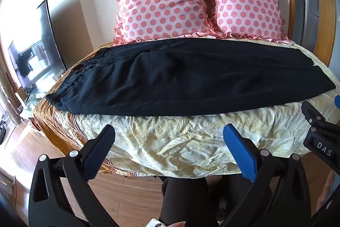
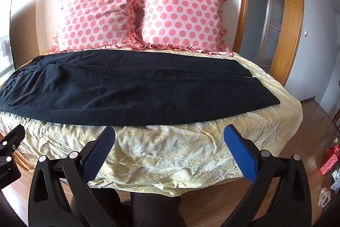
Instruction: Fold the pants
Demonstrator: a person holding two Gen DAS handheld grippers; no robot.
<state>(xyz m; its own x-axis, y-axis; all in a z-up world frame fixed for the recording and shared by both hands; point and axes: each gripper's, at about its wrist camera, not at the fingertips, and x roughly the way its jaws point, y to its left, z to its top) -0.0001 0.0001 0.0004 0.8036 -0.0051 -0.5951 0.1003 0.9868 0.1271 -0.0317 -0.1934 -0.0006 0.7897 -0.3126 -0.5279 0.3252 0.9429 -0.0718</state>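
— Where are the black pants (image 1: 191, 76)?
— Laid flat across the bed (image 1: 170, 142), waistband to the left, leg hems to the right, just in front of two pink polka-dot pillows (image 2: 136, 12).
— And the claws?
— Left gripper (image 1: 170, 148) and right gripper (image 2: 170, 148) both gape wide, empty, hovering above the bed's near edge, apart from the pants.
— Already folded lengthwise?
— Probably; one leg seems to lie over the other.

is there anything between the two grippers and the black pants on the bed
Nothing visible. Only bare yellow bedspread lies between the left gripper and the pants, and the same for the right gripper. Both have open, empty jaws short of the near edge. The two polka-dot pillows sit behind the pants, out of the way.
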